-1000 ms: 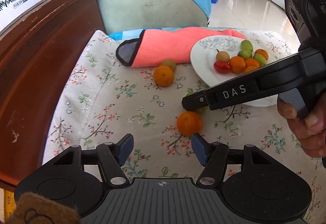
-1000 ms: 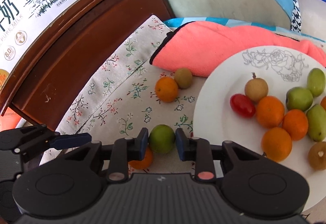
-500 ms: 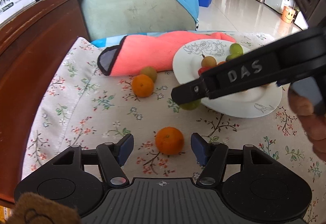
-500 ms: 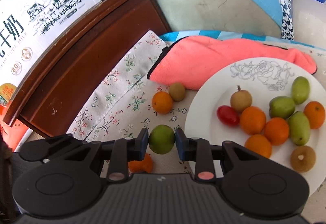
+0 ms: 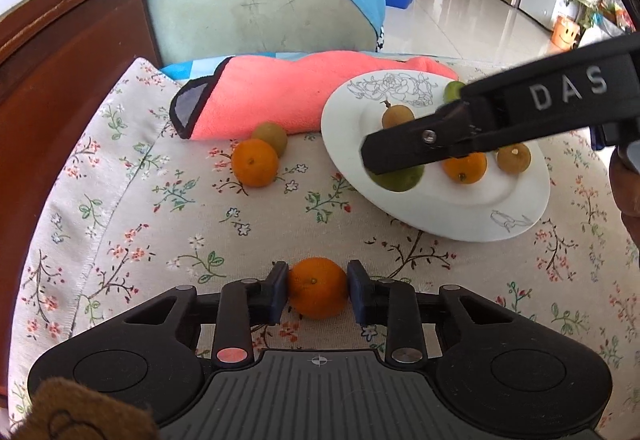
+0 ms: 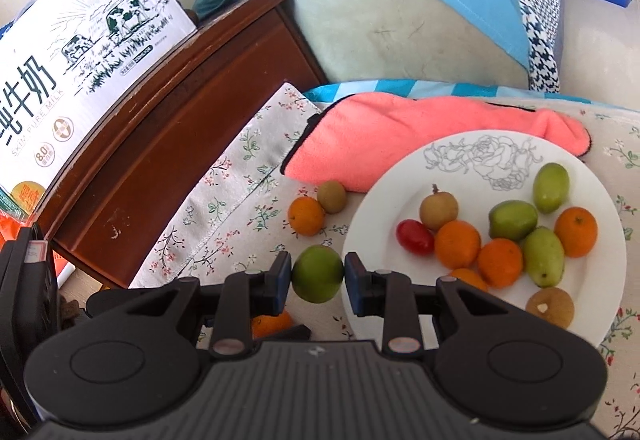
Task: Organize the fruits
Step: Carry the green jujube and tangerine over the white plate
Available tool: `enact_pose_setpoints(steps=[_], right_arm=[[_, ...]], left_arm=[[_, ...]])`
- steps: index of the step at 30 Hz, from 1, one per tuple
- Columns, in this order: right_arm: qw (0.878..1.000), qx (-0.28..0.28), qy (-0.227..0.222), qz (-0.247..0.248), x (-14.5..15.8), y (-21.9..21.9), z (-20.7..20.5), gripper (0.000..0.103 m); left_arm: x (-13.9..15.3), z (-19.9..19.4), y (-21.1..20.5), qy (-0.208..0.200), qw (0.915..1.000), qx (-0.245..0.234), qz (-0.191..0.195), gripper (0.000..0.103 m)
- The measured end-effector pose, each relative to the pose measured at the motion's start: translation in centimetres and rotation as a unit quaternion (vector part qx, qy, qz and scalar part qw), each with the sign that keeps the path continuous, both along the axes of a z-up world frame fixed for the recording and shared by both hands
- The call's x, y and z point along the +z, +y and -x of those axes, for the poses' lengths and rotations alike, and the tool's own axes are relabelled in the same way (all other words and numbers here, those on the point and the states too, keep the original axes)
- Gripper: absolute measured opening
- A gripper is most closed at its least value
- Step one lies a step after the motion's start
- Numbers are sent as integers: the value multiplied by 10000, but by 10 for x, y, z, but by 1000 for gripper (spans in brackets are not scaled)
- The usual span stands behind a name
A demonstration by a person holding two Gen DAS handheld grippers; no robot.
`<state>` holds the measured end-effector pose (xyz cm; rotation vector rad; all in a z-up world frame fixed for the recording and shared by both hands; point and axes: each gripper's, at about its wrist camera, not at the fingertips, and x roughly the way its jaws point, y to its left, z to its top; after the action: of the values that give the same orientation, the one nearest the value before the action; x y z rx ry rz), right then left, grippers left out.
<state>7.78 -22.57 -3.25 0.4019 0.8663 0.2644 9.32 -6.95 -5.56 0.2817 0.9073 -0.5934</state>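
Two tongs are working over one flowered tablecloth (image 5: 140,220), and each is gripping a single fruit. The left tongs (image 5: 318,294) have just been closing, and their blue pads are now pressing on both sides of the held orange (image 5: 318,306). It is sitting low at the cloth, though whether it is touching the cloth I cannot tell. Its stem dimple is facing up toward the camera, and being nearly round it is showing no clear long axis.

The right tongs (image 6: 318,274) are pinching one green fruit (image 6: 316,284). It is slightly oval, with its long axis running across the line between the pads, up and down in the right wrist view. It is hanging at the near-left rim of the one white plate (image 6: 384,207), which is lying ahead and to the right of these tongs.

The plate is carrying ten fruits: four oranges (one half hidden behind a finger of the right tongs), three green ones, two brownish ones and one red tomato (image 6: 415,236). Two more are lying on the cloth ahead of both tongs, just left of the plate: a loose orange (image 6: 306,215) and a brownish-green fruit (image 6: 331,196), apparently touching each other. Just beyond them one pink cloth (image 6: 380,135) is lying
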Motion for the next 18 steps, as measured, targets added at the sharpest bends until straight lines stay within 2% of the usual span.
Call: enact_pose_setpoints(steps=[7,18], right_arm=[[10000,-41,-67,-13,6,-8,2,29],[9988,-264,-410,-88,34,-27,13,29]], left_arm=[[13,-6,3,-139,9996,208,98,29],[51,-11,5,-419,9962,515,567,29]])
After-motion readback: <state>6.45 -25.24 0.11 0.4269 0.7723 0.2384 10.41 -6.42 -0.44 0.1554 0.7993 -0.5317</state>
